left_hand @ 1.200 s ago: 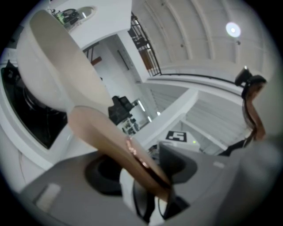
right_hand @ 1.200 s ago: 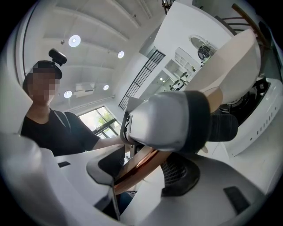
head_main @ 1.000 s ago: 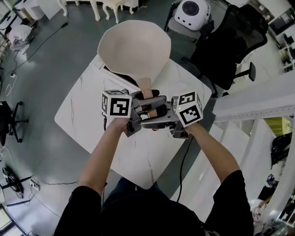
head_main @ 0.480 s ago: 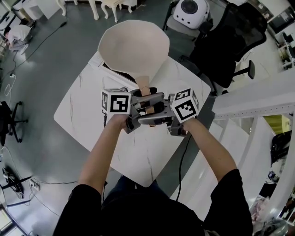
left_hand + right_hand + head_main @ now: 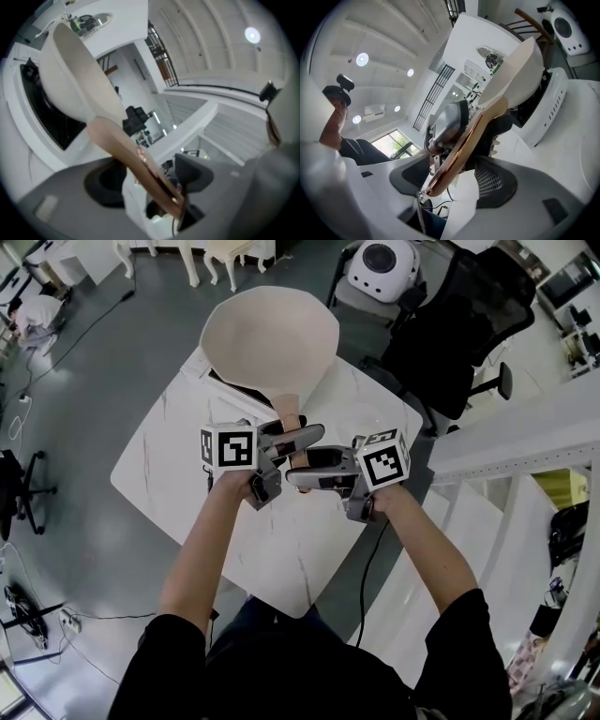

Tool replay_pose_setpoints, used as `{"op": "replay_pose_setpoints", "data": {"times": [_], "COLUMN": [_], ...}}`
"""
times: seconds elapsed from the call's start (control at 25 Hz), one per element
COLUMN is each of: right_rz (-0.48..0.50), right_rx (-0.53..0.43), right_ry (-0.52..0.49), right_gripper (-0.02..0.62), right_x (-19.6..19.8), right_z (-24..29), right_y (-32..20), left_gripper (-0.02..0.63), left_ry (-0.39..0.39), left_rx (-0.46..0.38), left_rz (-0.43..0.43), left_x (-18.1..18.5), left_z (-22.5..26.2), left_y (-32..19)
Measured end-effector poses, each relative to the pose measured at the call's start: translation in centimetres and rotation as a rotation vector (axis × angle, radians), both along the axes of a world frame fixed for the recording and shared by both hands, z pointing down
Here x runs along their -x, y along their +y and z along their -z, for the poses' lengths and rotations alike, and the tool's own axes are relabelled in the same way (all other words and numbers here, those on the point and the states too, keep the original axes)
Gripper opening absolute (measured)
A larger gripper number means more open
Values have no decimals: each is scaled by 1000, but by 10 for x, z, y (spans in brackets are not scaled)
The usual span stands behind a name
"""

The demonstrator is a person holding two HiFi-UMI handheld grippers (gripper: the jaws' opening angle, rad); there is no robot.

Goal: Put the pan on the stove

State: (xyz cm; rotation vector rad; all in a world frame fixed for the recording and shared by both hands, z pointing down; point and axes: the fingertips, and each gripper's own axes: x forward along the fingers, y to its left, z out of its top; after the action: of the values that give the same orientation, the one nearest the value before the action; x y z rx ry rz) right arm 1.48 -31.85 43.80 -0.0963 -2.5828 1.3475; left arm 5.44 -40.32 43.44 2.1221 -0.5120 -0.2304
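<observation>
A cream pan (image 5: 270, 338) sits over the black-topped stove (image 5: 217, 381) at the far side of the white marble table (image 5: 169, 465). Its copper-pink handle (image 5: 292, 416) points back towards me. My left gripper (image 5: 281, 457) and right gripper (image 5: 317, 469) face each other at the handle's end. The jaws of both have just been opening. In the left gripper view the handle (image 5: 126, 150) runs loose between the left gripper's (image 5: 150, 180) jaws, pan (image 5: 75, 70) ahead over the stove (image 5: 42, 112). The right gripper (image 5: 454, 180) also stands open around the handle (image 5: 464, 145).
The table's near edge and right corner are close to my arms. On the grey floor beyond stand a black office chair (image 5: 478, 324) and a round white machine (image 5: 389, 263). A white beam (image 5: 525, 442) crosses at the right.
Both grippers have drawn a little apart from each other, and their jaws stand wider around the handle. The right gripper has rolled slightly. The pan has stayed over the stove.
</observation>
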Motion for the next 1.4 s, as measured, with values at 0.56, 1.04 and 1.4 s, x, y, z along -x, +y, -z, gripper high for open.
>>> {"op": "replay_pose_setpoints", "data": {"times": [0.56, 1.04, 1.4], "right_rz": [-296, -733, -1029], "right_rx": [-94, -636, -947], "right_ry": [100, 268, 406], "right_gripper": [252, 28, 25], "right_x": [-41, -58, -75], "right_z": [11, 98, 160], "right_y": [12, 49, 99], "left_gripper": [204, 8, 8], "left_ry": [-49, -430, -659], "left_rx": [21, -405, -647], "left_rz": [155, 311, 540], "left_x": [64, 76, 104], "left_z": [1, 89, 157], "left_y": [42, 121, 176]}}
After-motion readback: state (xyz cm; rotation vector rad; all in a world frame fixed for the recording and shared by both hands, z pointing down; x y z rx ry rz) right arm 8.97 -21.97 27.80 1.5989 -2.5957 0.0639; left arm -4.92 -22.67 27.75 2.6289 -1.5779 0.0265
